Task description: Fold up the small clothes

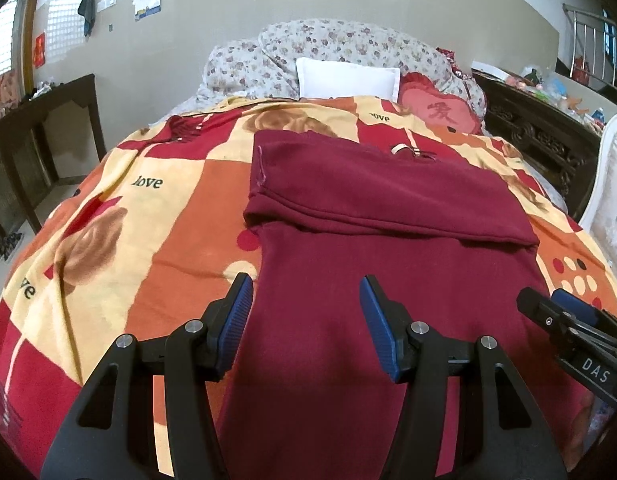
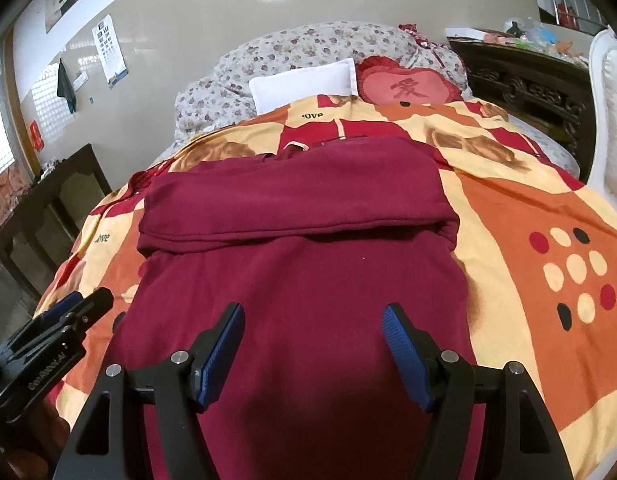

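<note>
A dark red garment (image 1: 388,248) lies flat on the patterned bedspread (image 1: 108,220), its far part folded over the near part along a hemmed edge. My left gripper (image 1: 306,284) is open and empty, held above the garment's near left edge. My right gripper (image 2: 313,312) is open and empty above the near middle of the garment (image 2: 300,272). The right gripper shows at the right edge of the left wrist view (image 1: 564,312). The left gripper shows at the left edge of the right wrist view (image 2: 80,304).
A white pillow (image 1: 348,78), a red heart cushion (image 1: 440,110) and a floral quilt (image 1: 340,40) lie at the bed's head. Dark wooden furniture (image 1: 40,128) stands to the left, a carved cabinet (image 1: 540,132) and a white chair (image 1: 612,184) to the right.
</note>
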### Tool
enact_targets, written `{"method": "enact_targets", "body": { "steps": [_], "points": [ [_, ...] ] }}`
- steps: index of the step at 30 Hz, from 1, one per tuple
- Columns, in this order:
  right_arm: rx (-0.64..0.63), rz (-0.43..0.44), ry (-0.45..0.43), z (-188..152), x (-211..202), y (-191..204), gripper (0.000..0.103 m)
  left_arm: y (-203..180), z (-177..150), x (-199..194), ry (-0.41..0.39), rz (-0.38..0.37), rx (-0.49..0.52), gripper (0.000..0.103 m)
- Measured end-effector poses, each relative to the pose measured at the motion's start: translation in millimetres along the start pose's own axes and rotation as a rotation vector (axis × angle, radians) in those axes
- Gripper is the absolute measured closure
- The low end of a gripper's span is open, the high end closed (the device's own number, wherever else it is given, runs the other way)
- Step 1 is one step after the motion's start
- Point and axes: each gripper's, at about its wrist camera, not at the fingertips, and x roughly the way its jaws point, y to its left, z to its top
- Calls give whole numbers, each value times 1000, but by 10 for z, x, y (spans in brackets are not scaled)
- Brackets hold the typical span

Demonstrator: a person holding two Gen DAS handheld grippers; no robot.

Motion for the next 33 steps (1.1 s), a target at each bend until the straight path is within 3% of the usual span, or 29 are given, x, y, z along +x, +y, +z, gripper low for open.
{"method": "enact_targets", "body": {
  "steps": [8, 12, 19, 22, 25, 29, 33],
  "points": [
    [0, 6, 17, -18, -19, -7, 33, -6, 10, -32, 0, -3, 0, 47],
    [-2, 15, 44, -34, -73, -58, 33, 7, 12, -90, 42, -24, 16, 47],
    [-67, -1, 152, -315, -292, -490, 33, 240, -276, -292, 167, -83, 63, 47],
    [-37, -11, 205, -506, -428, -791, 33, 379, -505, -297, 258, -98, 57, 47],
    [31, 40, 252, -678, -544, -1034, 33, 515, -679, -310, 316, -110, 12, 47],
    [76, 81, 313, -859, -592, -1165, 33, 590, -838, -386, 353, -141, -10, 47],
    [15, 90, 318, -939, -664, -1116, 33, 543, -954, -413, 397, -144, 27, 47]
  ]
}}
